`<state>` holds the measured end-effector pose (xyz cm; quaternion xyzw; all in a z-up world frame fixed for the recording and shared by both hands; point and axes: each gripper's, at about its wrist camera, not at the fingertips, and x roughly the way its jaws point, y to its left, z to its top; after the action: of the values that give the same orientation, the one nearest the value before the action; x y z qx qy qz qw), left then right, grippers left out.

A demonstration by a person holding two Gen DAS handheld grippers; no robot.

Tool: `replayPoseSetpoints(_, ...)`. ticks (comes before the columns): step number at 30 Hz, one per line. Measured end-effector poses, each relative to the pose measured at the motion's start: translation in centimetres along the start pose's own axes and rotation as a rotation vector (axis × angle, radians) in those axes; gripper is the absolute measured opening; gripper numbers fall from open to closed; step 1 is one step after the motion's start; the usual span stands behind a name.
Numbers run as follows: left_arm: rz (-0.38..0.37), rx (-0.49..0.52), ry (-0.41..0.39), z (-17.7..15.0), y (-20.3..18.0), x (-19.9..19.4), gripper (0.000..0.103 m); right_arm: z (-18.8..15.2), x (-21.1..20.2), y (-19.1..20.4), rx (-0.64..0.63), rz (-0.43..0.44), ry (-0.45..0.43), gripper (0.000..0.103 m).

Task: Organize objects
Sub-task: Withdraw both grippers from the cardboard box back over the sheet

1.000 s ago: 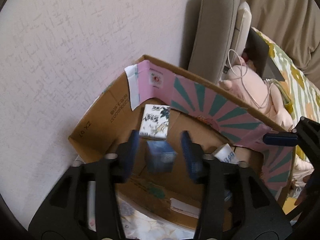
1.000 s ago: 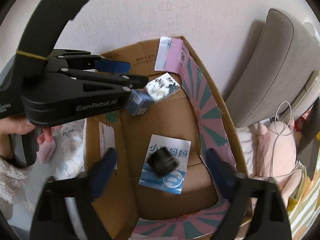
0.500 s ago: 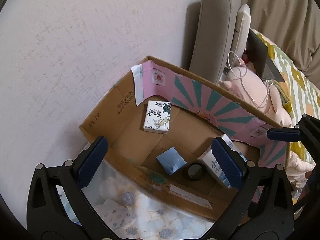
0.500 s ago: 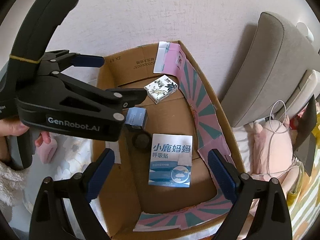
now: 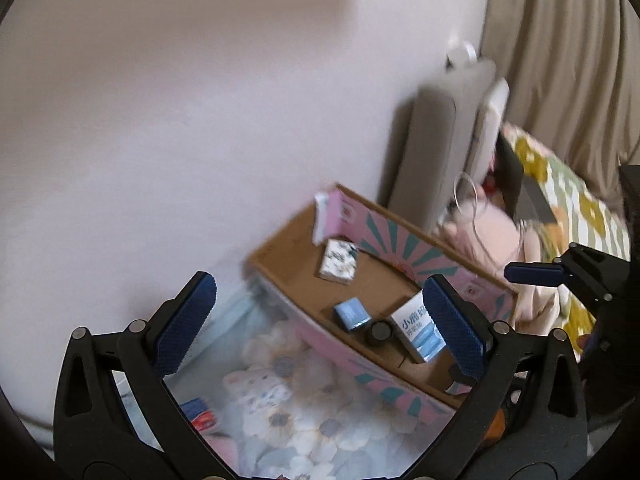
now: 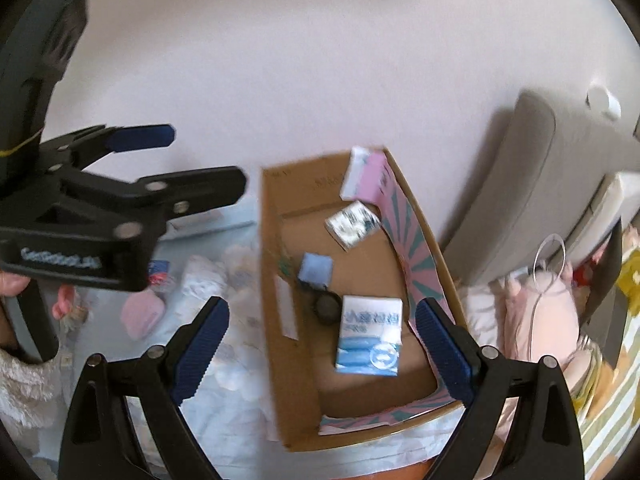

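We see an open cardboard box (image 6: 280, 360) lying by the wall, its flaps lined pink with teal rays. Four things lie flat on its floor: a white patterned tissue pack (image 6: 353, 225) at the far end, a small blue box (image 6: 316, 267) nearer the middle, a dark round lid (image 6: 326, 308) just beside it, and a blue-and-white carton (image 6: 370, 336) touching that lid.
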<state>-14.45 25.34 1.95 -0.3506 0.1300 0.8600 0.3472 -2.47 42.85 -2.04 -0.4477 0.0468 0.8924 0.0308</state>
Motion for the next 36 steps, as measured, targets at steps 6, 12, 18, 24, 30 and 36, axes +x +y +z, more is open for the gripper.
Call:
replayPoseSetpoints(6, 0.105, -0.069, -0.110, -1.3, 2.8, -8.0, 0.103, 1.6, -3.9, 3.7, -0.066, 0.047, -0.108, 0.093)
replayPoseSetpoints(12, 0.257, -0.170, -0.194, -4.1, 5.5, -14.6, 0.103, 2.7, -6.9, 7.8, -0.139, 0.081, -0.207, 0.093)
replayPoseSetpoints(18, 0.376, -0.289, -0.225, -8.4, 8.2, -19.5, 0.103, 3.2, -8.4, 10.8, -0.169, 0.107, -0.265, 0.093)
replayPoseSetpoints(24, 0.474, -0.395, -0.216, -14.2, 9.9, -22.8, 0.103, 2.0, -9.0, 12.5, -0.170, 0.165, -0.281, 0.093)
replayPoseSetpoints(30, 0.514, -0.495, -0.211, -19.9, 10.7, -24.5, 0.103, -0.1, -8.3, 13.5, -0.200, 0.168, -0.297, 0.093)
replayPoseSetpoints(36, 0.513, -0.489, -0.193, -21.5, 10.4, -24.1, 0.103, -1.0, -7.5, 13.9, -0.211, 0.196, -0.279, 0.093)
